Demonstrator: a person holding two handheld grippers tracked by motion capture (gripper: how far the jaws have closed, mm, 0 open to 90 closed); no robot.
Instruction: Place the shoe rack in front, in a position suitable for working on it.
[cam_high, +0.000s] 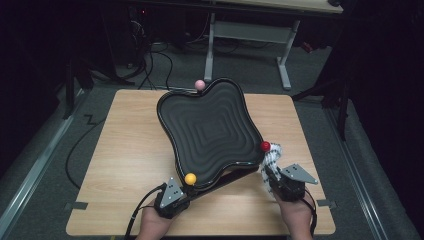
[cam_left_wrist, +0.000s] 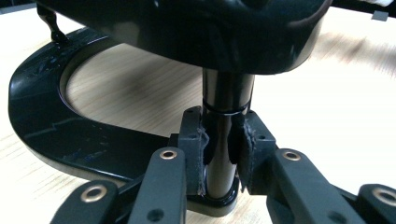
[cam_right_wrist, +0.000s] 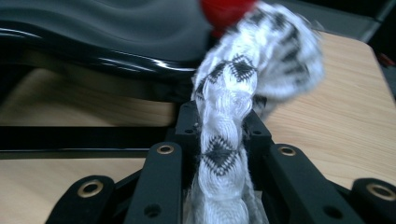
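One black wavy-rimmed tray sits tilted at the centre of the high view, raised off the wooden table on a black stand. Three balls mark its rim: pink ball at the top, red ball at the right, yellow ball at the lower left. Left gripper, bottom centre-left of the high view, has its jaws clamped on the stand's black post, which runs upright between the pads under the tray; the curved black base arcs to the left in the left gripper view. Right gripper, lower right, has its jaws closed on a white cloth with black diamond pattern; the cloth rises between the pads and its free end, blurred, is at the red ball, at the tray's right edge.
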